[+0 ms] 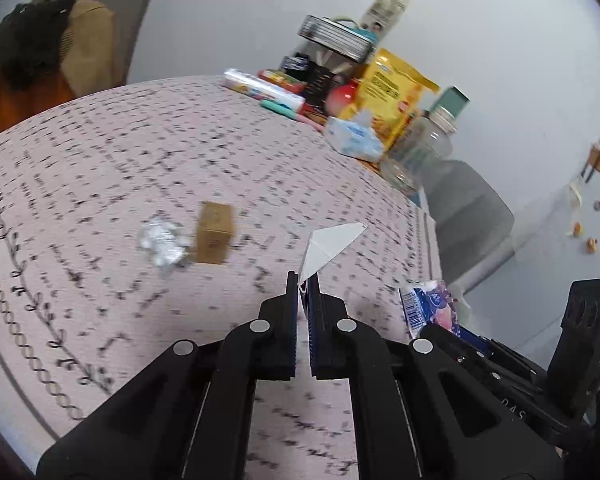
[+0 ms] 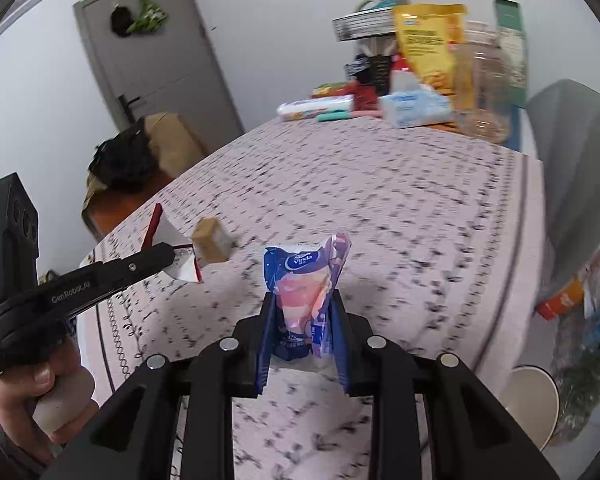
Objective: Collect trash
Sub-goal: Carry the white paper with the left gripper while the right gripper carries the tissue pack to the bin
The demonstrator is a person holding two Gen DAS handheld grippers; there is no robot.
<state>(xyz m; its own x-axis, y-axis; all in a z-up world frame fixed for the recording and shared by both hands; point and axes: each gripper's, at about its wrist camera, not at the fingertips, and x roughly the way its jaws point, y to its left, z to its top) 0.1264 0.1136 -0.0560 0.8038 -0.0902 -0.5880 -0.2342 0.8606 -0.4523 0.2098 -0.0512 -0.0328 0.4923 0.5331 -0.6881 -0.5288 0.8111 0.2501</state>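
Patterned tablecloth (image 1: 100,152), brown box (image 1: 215,233), perhaps foil (image 1: 162,242), left gripper (image 1: 303,280) pinching white card (image 1: 330,246), right gripper (image 2: 303,300) clamping tissue pack (image 2: 306,276)

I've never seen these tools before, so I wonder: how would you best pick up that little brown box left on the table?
Grip the little brown box across its two flat side faces, coming from above with a hand-held gripper. It stands upright on the table, so the sides are parallel. The crumpled clear wrapper sits close beside it, so keep the fingers clear of that side.
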